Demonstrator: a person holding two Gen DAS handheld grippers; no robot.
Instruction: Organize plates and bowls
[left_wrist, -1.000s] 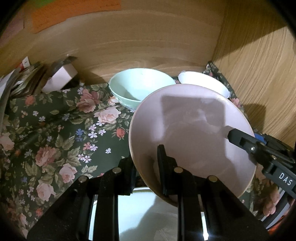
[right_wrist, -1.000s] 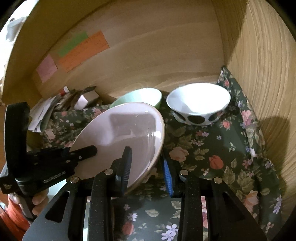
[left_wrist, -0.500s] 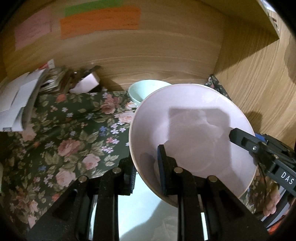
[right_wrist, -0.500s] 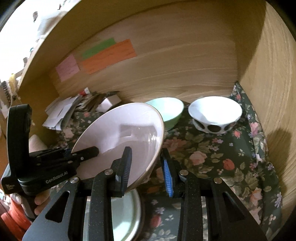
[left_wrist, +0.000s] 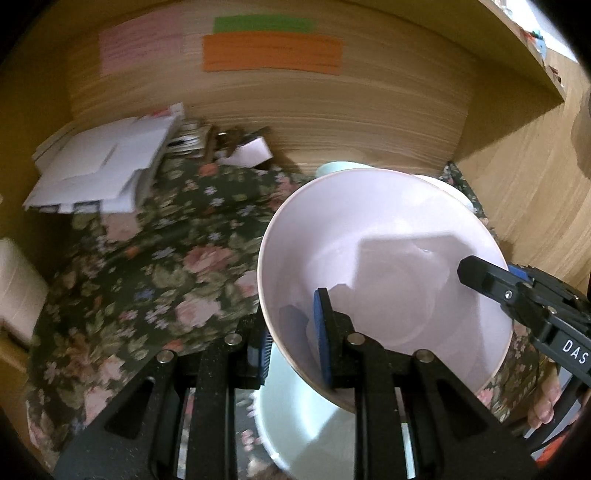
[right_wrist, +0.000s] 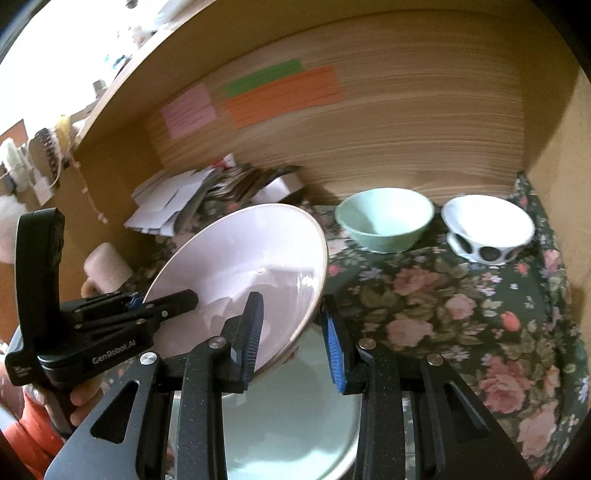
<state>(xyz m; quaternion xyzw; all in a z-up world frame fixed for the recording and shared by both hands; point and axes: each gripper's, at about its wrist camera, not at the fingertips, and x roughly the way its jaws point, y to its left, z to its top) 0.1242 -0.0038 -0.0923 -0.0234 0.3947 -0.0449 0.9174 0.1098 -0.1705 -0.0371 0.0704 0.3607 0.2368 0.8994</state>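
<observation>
A pale pink bowl hangs tilted above the floral cloth, held by its rim from two sides. My left gripper is shut on its near rim, one pad inside and one outside. My right gripper is shut on the opposite rim, and shows in the left wrist view as a black finger reaching into the bowl. Below the pink bowl lies a pale green plate. A mint bowl and a white bowl with dark spots stand at the back right.
The floral cloth covers a wooden shelf with a back wall carrying coloured paper notes and a side wall at the right. Papers are piled at the back left. A white roll sits at the left.
Both grippers have drawn the pink bowl back and up, away from the back wall. The mint and white bowls look farther off, and the pale green plate has come into view below.
</observation>
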